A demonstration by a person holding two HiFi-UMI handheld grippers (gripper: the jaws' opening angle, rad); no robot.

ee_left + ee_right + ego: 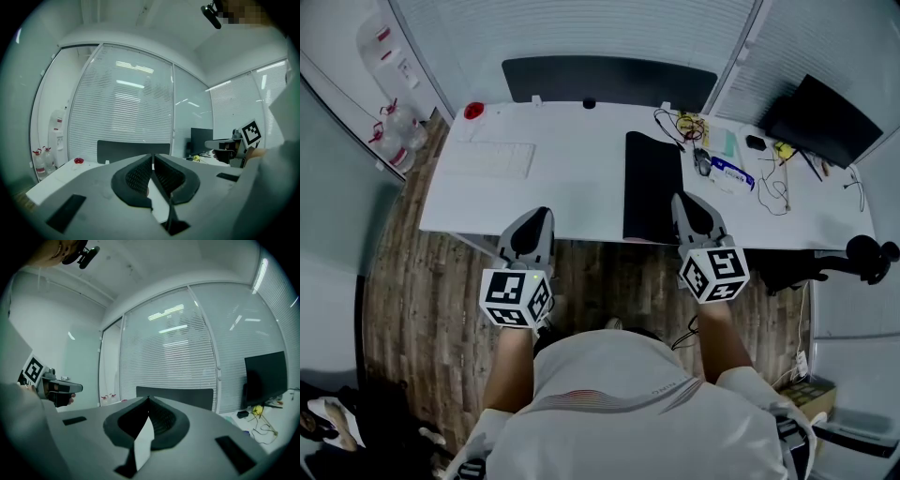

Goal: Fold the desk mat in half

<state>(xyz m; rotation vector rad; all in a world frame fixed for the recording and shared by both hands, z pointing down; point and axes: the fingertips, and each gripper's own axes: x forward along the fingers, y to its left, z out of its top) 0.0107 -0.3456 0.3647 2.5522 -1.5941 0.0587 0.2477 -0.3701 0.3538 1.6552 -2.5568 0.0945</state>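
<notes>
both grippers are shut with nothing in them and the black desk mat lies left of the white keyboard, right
Not quite: the head view shows the desk mat right of the keyboard, not left. The left gripper and right gripper are indeed both shut with nothing in them.

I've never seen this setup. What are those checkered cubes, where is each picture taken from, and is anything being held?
No robot: a person holds a grasping tool in each hand, and the cubes are part of them. One picture looks down from a camera on the person's head at the left tool and right tool. The other two come from cameras riding on each tool, looking along its jaws. On the white desk lie a black desk mat, a keyboard and cables. Both tools are shut and empty.
</notes>
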